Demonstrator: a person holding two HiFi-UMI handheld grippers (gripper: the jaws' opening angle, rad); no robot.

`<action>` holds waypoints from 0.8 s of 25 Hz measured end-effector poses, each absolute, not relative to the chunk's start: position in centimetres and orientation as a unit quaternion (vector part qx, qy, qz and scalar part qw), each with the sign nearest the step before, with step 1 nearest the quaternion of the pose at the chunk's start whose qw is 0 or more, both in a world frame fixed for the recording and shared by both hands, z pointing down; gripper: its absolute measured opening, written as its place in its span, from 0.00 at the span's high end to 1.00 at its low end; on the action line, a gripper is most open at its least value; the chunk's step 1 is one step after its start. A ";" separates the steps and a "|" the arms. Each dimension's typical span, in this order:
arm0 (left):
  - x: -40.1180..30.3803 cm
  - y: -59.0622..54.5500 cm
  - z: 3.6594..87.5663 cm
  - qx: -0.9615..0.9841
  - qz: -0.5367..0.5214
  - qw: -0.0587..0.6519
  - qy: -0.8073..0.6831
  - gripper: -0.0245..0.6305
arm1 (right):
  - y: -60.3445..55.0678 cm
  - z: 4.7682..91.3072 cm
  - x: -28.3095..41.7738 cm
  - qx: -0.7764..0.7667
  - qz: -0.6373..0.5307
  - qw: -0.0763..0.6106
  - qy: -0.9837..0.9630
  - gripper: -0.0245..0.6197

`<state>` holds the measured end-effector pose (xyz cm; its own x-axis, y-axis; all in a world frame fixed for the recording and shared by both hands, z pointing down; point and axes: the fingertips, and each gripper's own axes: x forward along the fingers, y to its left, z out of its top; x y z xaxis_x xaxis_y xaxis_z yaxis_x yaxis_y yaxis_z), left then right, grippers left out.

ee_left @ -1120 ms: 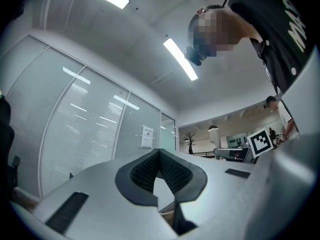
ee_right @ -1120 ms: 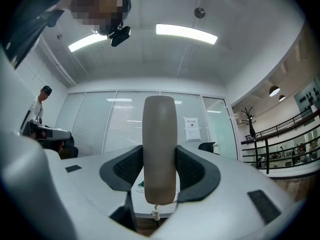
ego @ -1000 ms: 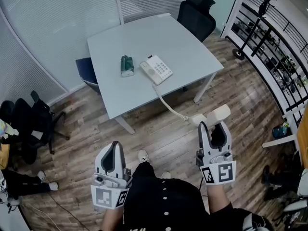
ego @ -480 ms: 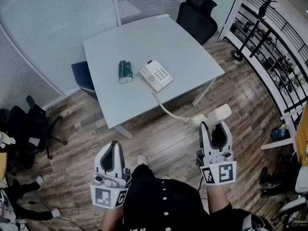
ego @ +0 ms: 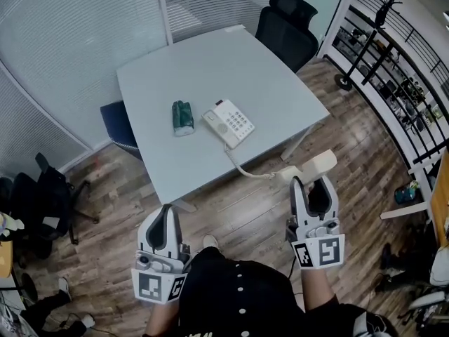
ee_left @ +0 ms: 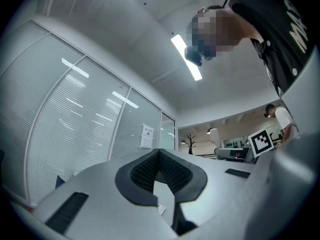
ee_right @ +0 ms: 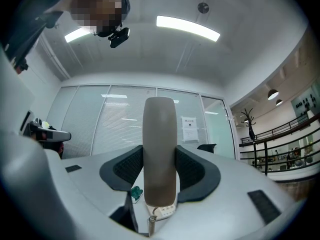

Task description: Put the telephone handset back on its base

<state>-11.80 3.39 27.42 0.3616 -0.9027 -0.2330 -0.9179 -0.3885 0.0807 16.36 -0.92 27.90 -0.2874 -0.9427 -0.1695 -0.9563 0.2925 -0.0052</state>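
The white phone base [ego: 229, 122] lies on the pale grey table [ego: 210, 62], next to a small green object [ego: 182, 116]. A coiled cord [ego: 245, 166] runs off the table edge down to the cream handset [ego: 313, 167]. My right gripper [ego: 311, 182] is shut on the handset and holds it over the wooden floor, off the table's near right corner. In the right gripper view the handset [ee_right: 160, 144] stands upright between the pads, with the base [ee_right: 166, 211] small beneath it. My left gripper [ego: 166, 215] hangs low at the left, shut and empty [ee_left: 159, 159].
A black office chair [ego: 287, 27] stands at the table's far right corner. A blue chair [ego: 116, 118] is tucked in at the left side. Another dark chair [ego: 42, 188] sits by the glass wall at left. Metal shelving [ego: 407, 83] runs along the right.
In the head view the table and the phone base have drifted lower, closer to the grippers. Both grippers keep the same pose, and the handset stays gripped.
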 end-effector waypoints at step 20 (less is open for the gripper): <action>-16.4 -2.7 27.0 -0.836 0.126 0.030 0.533 0.94 | -6.1 27.2 12.3 -0.613 0.052 0.067 0.785 0.62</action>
<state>-16.41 -2.74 27.00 0.3999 -0.8837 -0.2431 -0.8987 -0.4302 0.0853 12.34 -6.12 27.22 -0.2389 -0.9561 -0.1698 -0.9701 0.2425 -0.0005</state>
